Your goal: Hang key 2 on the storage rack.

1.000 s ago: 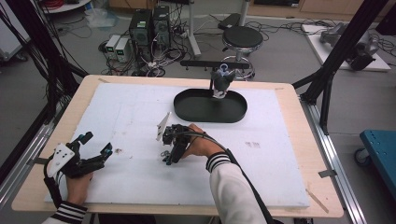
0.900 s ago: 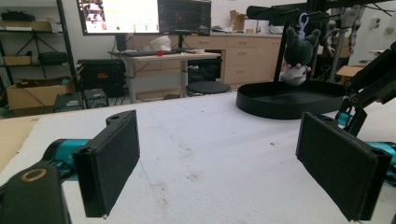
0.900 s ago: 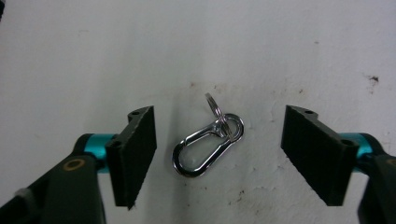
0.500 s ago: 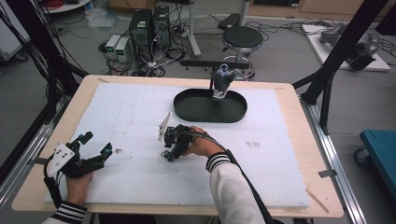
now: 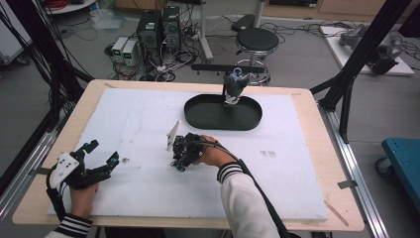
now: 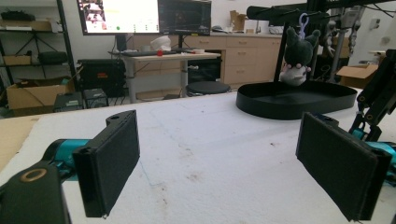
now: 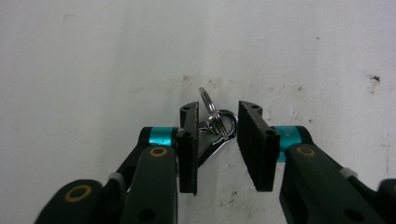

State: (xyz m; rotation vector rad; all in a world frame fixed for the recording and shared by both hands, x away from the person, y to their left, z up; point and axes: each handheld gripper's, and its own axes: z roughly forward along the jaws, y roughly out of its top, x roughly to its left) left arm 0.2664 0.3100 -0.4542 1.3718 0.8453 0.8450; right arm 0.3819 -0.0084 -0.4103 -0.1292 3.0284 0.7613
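A small metal clasp [image 7: 209,142] with a key ring [image 7: 207,99] lies on the white foam board [image 7: 93,70]. My right gripper [image 7: 218,135] points down over it with a pad on each side. Its jaws have just been closing; the left pad touches the clasp and the right pad stands at the ring's edge. In the high view the right gripper [image 5: 179,159] sits at the board's middle. My left gripper [image 5: 103,151] rests open at the board's left front, its pads [image 6: 112,168] wide apart with nothing between them.
A black oval tray [image 5: 223,120] lies at the far middle of the board [image 5: 297,178]. A dark plush toy [image 5: 234,85] hangs over it from a black bar; the left gripper view shows the toy [image 6: 296,56] and tray [image 6: 289,100] too. Wooden table edges frame the board.
The right gripper's jaws have narrowed around the spot at the board's middle. Both hands have kept their places.
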